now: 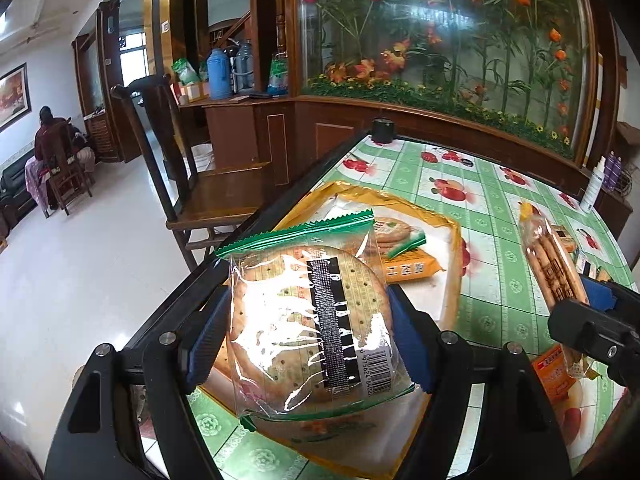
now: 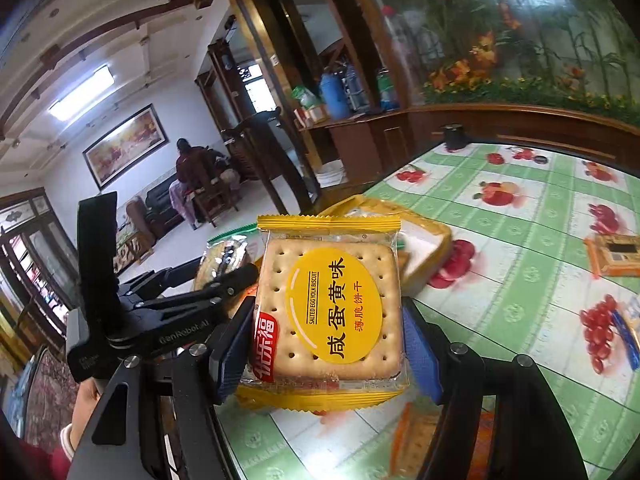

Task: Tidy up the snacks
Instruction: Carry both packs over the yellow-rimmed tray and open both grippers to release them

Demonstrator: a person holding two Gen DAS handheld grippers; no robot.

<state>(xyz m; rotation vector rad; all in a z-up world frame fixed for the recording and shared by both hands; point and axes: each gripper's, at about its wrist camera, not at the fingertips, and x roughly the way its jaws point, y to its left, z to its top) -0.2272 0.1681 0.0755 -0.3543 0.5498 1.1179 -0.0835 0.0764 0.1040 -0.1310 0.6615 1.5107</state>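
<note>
Left wrist view: my left fingers (image 1: 308, 332) grip a round-cracker pack (image 1: 308, 320) over the tray (image 1: 454, 264), my right fingers (image 2: 328, 336) clamp a square-biscuit pack (image 2: 330, 304), more snacks (image 1: 550, 264) still loose on the surface (image 1: 492, 200).

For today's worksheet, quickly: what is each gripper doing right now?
Left gripper: closed on the green-edged round cracker pack.
Right gripper: closed on the yellow salted egg yolk biscuit pack.

Round cracker pkt (image 1: 308, 328) & square egg-yolk biscuit pkt (image 2: 332, 304) upright above yellow tray (image 1: 454, 240).
</note>
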